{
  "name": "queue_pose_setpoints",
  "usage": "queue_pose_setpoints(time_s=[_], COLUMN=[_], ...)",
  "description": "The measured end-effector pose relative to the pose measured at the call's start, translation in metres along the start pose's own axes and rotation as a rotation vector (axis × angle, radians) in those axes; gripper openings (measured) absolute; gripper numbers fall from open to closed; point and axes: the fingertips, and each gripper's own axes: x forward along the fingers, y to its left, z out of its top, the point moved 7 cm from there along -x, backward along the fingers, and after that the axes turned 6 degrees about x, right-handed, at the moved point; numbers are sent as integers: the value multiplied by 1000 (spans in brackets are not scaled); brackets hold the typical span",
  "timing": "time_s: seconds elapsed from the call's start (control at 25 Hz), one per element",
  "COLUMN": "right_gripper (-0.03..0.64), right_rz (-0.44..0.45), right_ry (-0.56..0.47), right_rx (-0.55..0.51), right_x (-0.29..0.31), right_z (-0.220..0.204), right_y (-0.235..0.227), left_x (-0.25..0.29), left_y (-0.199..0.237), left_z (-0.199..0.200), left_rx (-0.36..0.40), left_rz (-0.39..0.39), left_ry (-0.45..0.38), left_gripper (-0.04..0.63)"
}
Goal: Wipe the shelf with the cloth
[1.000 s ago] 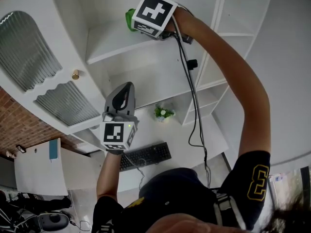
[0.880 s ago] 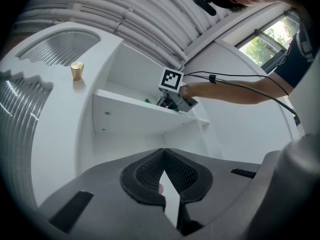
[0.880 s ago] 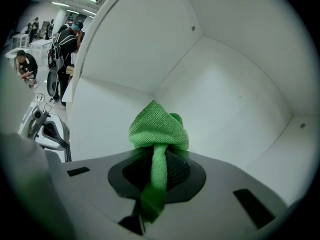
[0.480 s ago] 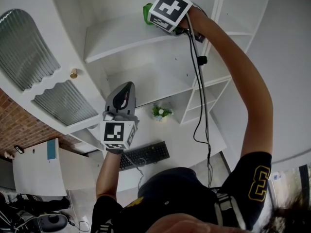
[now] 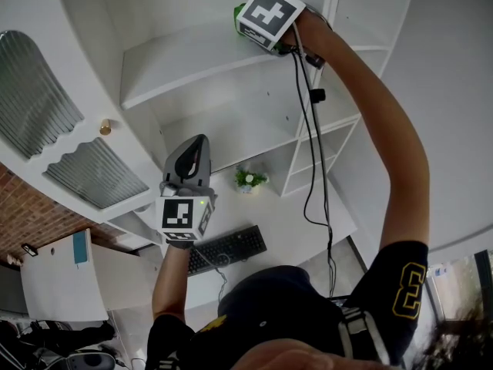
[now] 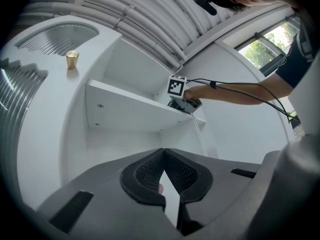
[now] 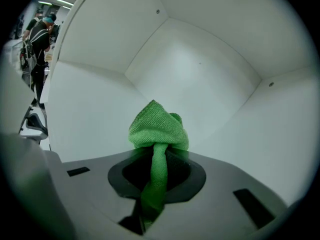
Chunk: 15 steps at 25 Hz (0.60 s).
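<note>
The right gripper (image 7: 157,165) is raised high, up at the top shelf (image 5: 181,58) of a white wall unit, near the shelf's right end and close to the upright panel (image 5: 333,21) there. Its fingers are clamped on a green cloth (image 7: 159,128): a narrow strip of the fabric runs down between them, and the rest bunches into a rounded wad just past the fingertips. The wad faces the white inner corner of the compartment, over the shelf board; whether it presses on the board cannot be told. In the head view only a sliver of the cloth shows beside the gripper's marker cube (image 5: 268,18). A black cable (image 5: 310,149) hangs from that gripper down along the outstretched right arm.

The left gripper (image 6: 163,154) is held lower, in front of the unit and well apart from the cloth, pointing up towards the shelves. Its fingers are closed, the tips meeting, with nothing between them.

To the left of the shelves is a cabinet door (image 5: 35,91) with ribbed glass and a small brass knob (image 5: 103,127). Far below, a white worktop (image 5: 304,226) carries a black keyboard (image 5: 228,247) and, near the back by the unit, a small potted plant (image 5: 248,179)
</note>
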Motion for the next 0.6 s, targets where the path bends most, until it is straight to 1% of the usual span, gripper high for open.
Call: queue_pose_setpoints(time_s=[0.12, 0.24, 0.6], right_gripper=[40, 40, 40], right_rz=[-39, -70, -79], right_ry=[23, 42, 32], right_rx=[34, 39, 50], right_x=[-1, -2, -2], right_z=[-5, -7, -7], right_y=[-5, -6, -7], left_x=[2, 3, 3], left_y=[-1, -4, -4], left_z=[0, 1, 3], left_rx=[-6, -6, -6], left_rz=[-4, -8, -4], left_ry=[-5, -8, -14], left_gripper=[18, 18, 18])
